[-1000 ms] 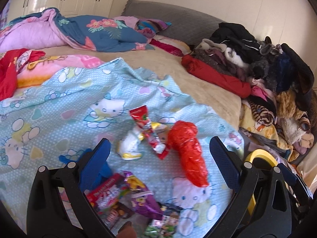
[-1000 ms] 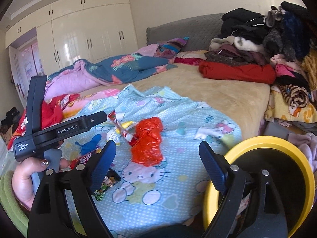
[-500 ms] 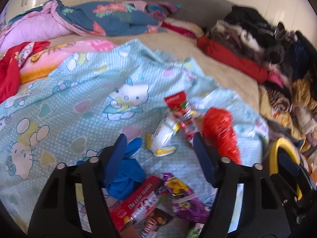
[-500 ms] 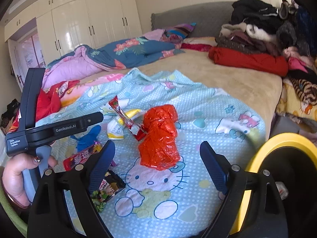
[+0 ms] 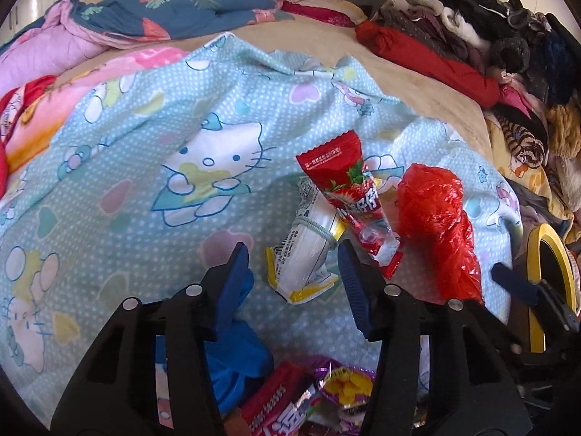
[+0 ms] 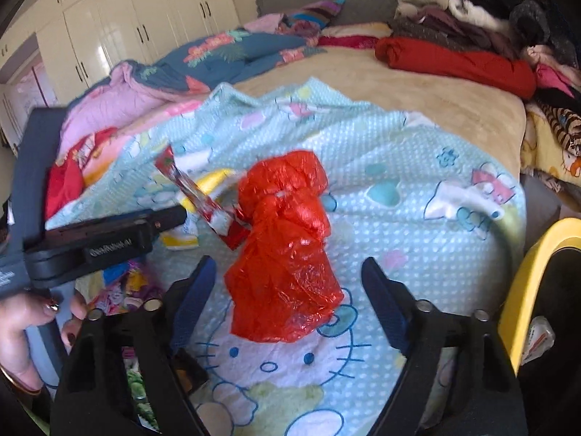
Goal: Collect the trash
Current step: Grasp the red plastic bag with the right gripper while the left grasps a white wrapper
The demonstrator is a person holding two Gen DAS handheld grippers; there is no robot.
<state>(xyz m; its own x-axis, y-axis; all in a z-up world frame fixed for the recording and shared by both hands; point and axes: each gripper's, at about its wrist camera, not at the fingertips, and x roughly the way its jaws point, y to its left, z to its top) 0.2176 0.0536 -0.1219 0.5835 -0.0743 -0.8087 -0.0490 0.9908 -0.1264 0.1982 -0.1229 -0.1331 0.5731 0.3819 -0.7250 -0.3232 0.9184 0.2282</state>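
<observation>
The left gripper (image 5: pixel 293 265) hangs low over the blue cartoon blanket (image 5: pixel 152 167) on the bed, jaws spread, with the white and yellow packet (image 5: pixel 308 254) lying between the fingertips but not pinched. A red strawberry wrapper (image 5: pixel 348 196) lies across that packet's upper end, and just beside it sits the crumpled red plastic bag (image 5: pixel 439 225). Nearer the camera, a blue glove (image 5: pixel 232 359), a red snack box (image 5: pixel 276 407) and a purple and yellow wrapper (image 5: pixel 345 385) are partly hidden behind the gripper's black frame and cut off by the lower edge.

The right gripper (image 6: pixel 287 287) also has its jaws spread, with the red plastic bag (image 6: pixel 287 254) between them, untouched as far as can be told. From here the white packet is mostly hidden behind the left gripper's body (image 6: pixel 105 236), which is blurred. Only this view shows the hand (image 6: pixel 25 330) gripping that handle and the cream wardrobe (image 6: pixel 120 25). The yellow-rimmed bin (image 6: pixel 526 290) sits at the right edge, cut off; its contents are hard to make out
</observation>
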